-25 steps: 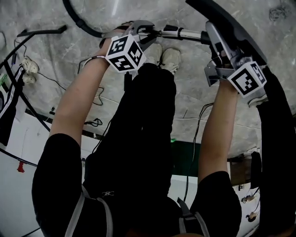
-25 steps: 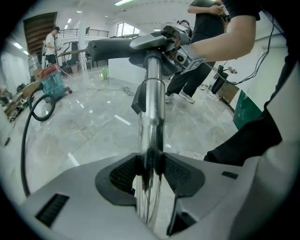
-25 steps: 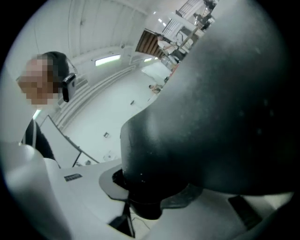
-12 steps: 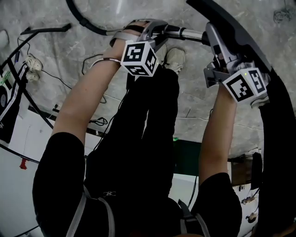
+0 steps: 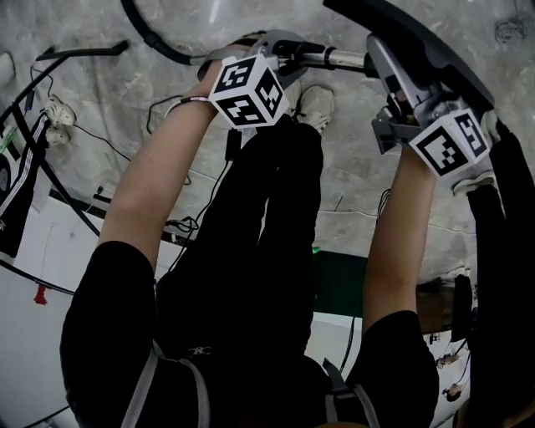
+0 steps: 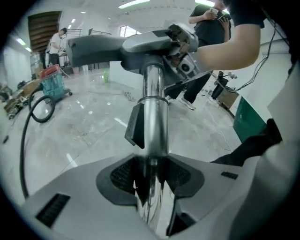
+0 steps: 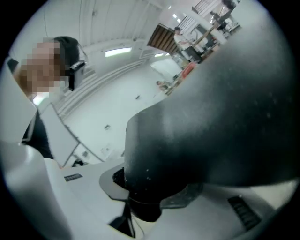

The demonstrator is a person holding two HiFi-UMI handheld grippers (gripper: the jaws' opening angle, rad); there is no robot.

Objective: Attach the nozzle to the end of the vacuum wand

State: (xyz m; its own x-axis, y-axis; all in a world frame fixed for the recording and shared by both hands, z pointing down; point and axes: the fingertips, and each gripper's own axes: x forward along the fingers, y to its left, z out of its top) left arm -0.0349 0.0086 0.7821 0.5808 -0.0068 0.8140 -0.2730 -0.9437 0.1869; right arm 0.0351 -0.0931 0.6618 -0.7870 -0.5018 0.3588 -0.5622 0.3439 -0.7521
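With the left gripper (image 6: pixel 151 177), just squeezed tighter, clamped on the shiny wand (image 5: pixel 343 58) at 12 o'clock and the right gripper (image 7: pixel 145 187) clamped on the black nozzle (image 5: pixel 405 35) at 1 o'clock, push straight together.

Bright ceiling strips (image 6: pixel 136 3), fisheye edges dark (right gripper view blurred)

the head view looks steeply down from above to the marble floor (image 5: pixel 109 92). the left gripper view sits close, facing along the chrome vacuum wand (image 6: pixel 152 117) toward the dark nozzle (image 6: pixel 93 47); the head view shares both. the right gripper view sits hard against the nozzle, which fills most of it.
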